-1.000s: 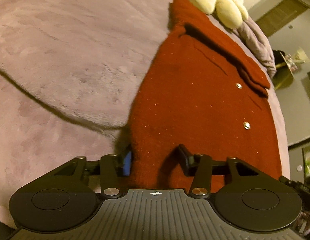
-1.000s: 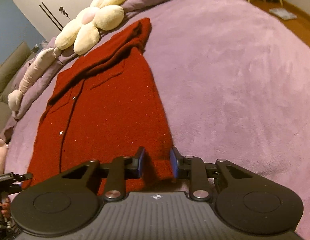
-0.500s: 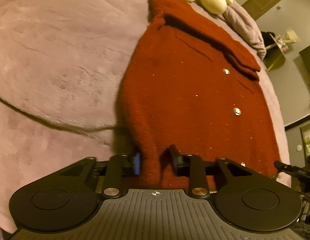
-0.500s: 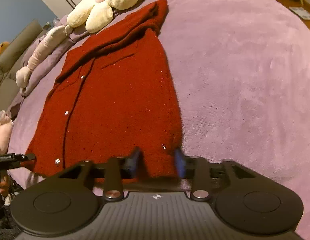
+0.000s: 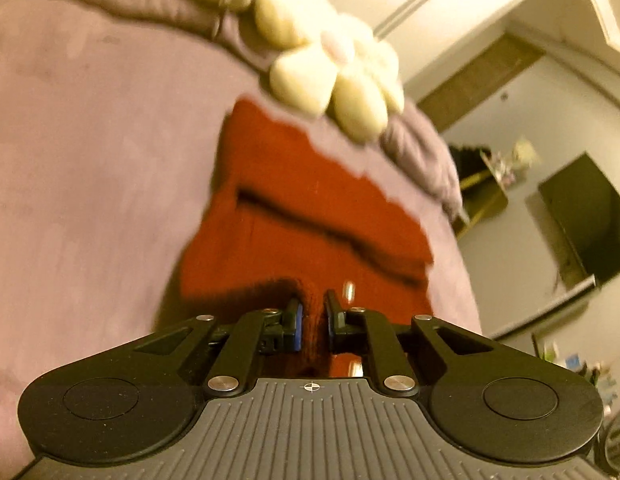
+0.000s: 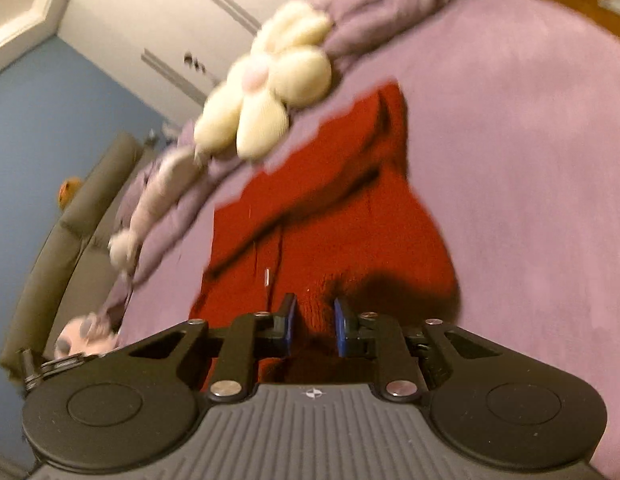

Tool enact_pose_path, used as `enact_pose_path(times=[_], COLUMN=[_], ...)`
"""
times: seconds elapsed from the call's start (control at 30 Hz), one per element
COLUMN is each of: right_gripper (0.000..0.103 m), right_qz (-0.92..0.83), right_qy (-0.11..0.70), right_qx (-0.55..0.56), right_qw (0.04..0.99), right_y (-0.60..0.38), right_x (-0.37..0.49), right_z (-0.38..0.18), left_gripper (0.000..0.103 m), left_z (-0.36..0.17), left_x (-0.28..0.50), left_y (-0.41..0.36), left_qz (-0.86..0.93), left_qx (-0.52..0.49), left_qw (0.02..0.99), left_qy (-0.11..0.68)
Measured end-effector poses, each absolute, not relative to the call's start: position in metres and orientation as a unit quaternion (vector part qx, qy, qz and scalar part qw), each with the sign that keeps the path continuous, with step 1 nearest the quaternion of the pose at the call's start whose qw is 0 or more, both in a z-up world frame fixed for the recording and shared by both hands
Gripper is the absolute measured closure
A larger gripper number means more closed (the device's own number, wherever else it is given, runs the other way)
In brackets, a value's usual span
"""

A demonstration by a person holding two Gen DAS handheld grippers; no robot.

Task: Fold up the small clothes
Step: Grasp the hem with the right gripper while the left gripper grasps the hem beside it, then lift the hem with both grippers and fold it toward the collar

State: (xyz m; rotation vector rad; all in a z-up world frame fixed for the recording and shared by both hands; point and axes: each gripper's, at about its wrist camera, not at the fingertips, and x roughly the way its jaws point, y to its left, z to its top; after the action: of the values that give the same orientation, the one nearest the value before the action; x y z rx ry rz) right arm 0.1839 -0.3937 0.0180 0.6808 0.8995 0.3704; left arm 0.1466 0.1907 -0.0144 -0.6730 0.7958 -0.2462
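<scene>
A red knitted cardigan [image 5: 294, 216] with metal buttons lies flat on the lilac bed cover [image 5: 90, 160], collar end far from me. My left gripper [image 5: 313, 308] is shut on the near hem at the cardigan's left corner, and the hem is raised off the bed. In the right wrist view the cardigan [image 6: 349, 220] stretches away, and my right gripper [image 6: 313, 312] grips the hem's right corner. Its jaws are closing, with red fabric bunched between the blue pads and lifted, casting a dark shadow underneath.
A cream flower-shaped cushion [image 5: 329, 76] [image 6: 270, 92] sits just beyond the collar, beside a rumpled lilac duvet [image 6: 389, 4]. A long plush toy [image 6: 158, 196] and a grey sofa [image 6: 70, 232] lie to the left. A dark screen [image 5: 585, 220] stands off the bed's right side.
Both grippers closed on the near hem and rose, lifting it off the bed. Both views tilted up, so the cushion and the walls now show.
</scene>
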Motion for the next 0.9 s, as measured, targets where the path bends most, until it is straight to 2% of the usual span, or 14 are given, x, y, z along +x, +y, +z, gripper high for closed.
enact_pose_path(times=[0.13,0.33,0.43,0.47,0.5,0.53,0.57,0.63,0.67,0.8,0.9], right_gripper=[0.092,0.091,0.088,0.082,0.079,0.072,0.059,0.044,0.040,0.039,0.040], right_qz=[0.126,0.048,0.021,0.020,0.024,0.033,0.045,0.080,0.092,0.109,0.111], right_qy=[0.402,0.383,0.371,0.368,0.367,0.368,0.373,0.386,0.391,0.422,0.427], right_qx=[0.319,0.241,0.230,0.221,0.211,0.201,0.194,0.184,0.175,0.146,0.150], right_qw=[0.849,0.890,0.900,0.903,0.906,0.907,0.906,0.900,0.899,0.888,0.885], right_y=[-0.391,-0.379,-0.385,-0.389,-0.391,-0.394,-0.395,-0.400,-0.400,-0.391,-0.383], right_x=[0.235,0.276,0.278,0.276,0.273,0.269,0.267,0.260,0.257,0.258,0.267], right_z=[0.020,0.007,-0.001,-0.002,-0.003,-0.005,-0.007,-0.015,-0.018,-0.038,-0.048], left_gripper=[0.090,0.090,0.084,0.076,0.063,0.059,0.054,0.048,0.045,0.045,0.034], left_z=[-0.019,-0.054,-0.067,-0.067,-0.066,-0.066,-0.067,-0.073,-0.079,-0.097,-0.105], left_x=[0.194,0.250,0.257,0.253,0.248,0.244,0.240,0.235,0.234,0.242,0.252], left_y=[0.192,0.190,0.198,0.200,0.204,0.209,0.214,0.224,0.226,0.217,0.207], left_qz=[-0.069,0.007,0.017,0.020,0.023,0.022,0.014,-0.026,-0.042,-0.058,-0.075], left_qx=[-0.334,-0.312,-0.318,-0.315,-0.309,-0.304,-0.302,-0.301,-0.300,-0.267,-0.267], left_qw=[0.866,0.859,0.856,0.862,0.872,0.879,0.884,0.885,0.881,0.874,0.869], left_qy=[0.367,0.406,0.407,0.395,0.380,0.367,0.356,0.354,0.363,0.402,0.410])
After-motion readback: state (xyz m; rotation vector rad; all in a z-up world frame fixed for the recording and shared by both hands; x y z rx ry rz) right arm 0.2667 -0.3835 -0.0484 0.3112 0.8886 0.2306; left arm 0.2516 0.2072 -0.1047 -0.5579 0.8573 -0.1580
